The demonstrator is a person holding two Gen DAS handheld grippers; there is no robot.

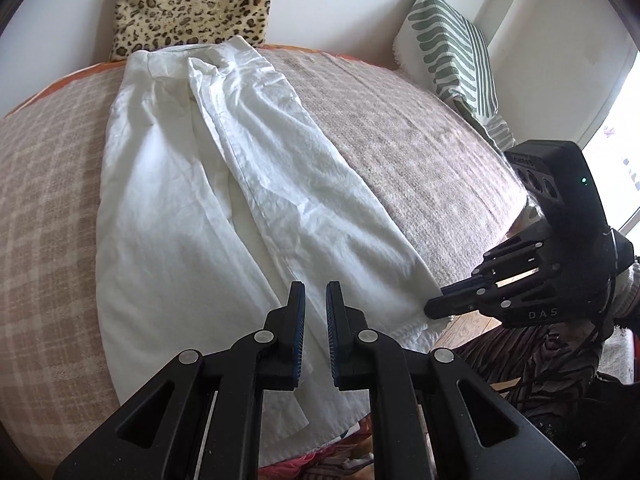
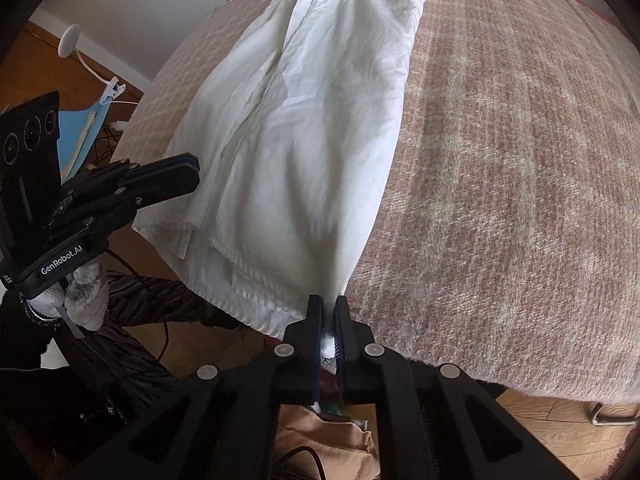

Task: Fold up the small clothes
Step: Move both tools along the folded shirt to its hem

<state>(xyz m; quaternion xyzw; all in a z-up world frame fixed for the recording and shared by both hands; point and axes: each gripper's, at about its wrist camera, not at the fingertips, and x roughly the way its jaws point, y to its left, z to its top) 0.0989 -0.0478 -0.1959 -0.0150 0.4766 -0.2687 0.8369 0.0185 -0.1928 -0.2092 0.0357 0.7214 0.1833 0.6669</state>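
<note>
Looking along the left hand-held gripper (image 1: 315, 304), nearly closed on nothing over the near hem, white trousers (image 1: 208, 184) lie lengthwise on the blanket-covered bed (image 1: 420, 140), while the right hand-held gripper (image 2: 328, 312) pinches their hem corner, limp, light cloth best lifted by its corners.

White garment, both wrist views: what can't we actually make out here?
- White garment: its far end is cut off by the top edge in the right wrist view; what garment it is stays unclear.
- Near hem: the left gripper covers part of it in the left wrist view.
- Pinched corner: hidden between the pads of the right gripper.
- Left gripper's hold: it is shut, with no cloth visibly between its pads.
</note>
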